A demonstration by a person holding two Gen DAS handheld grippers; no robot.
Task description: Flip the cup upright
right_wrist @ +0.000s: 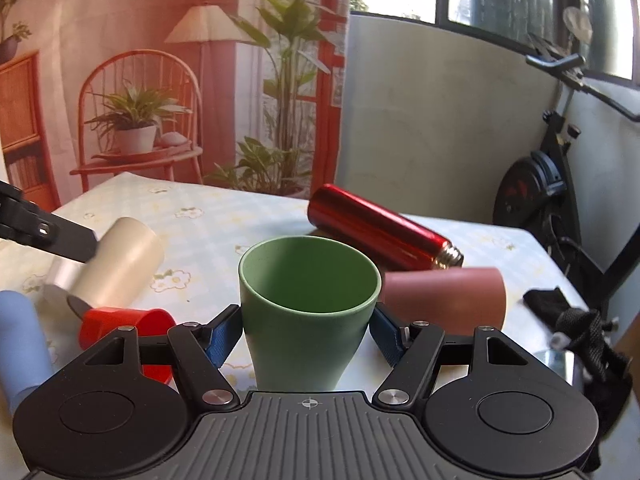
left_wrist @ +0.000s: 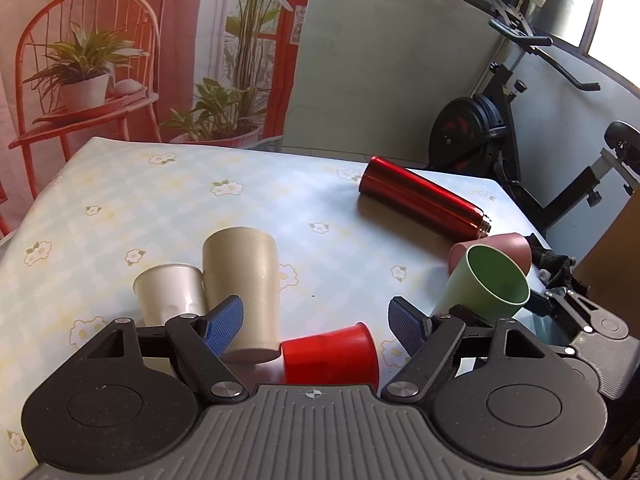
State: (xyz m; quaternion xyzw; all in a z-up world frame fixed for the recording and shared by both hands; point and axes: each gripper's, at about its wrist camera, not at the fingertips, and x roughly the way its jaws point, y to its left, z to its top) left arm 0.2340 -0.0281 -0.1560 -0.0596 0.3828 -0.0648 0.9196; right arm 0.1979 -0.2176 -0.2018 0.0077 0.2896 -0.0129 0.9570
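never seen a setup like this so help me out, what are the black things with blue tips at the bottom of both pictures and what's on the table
Those are two hand-held claws, one in each of a person's hands, not a robot. Each carries a wide-angle camera looking forward along its two blue-padded fingers, so each picture is one claw's own view.

In the left view, the left claw is open and holds nothing. On the flowered tablecloth ahead of it are a white cup, a tall beige cup and a red cup lying on its side.

In the right view, the right claw grips a green cup, mouth up. Behind it a red bottle and a pink cup lie on their sides.
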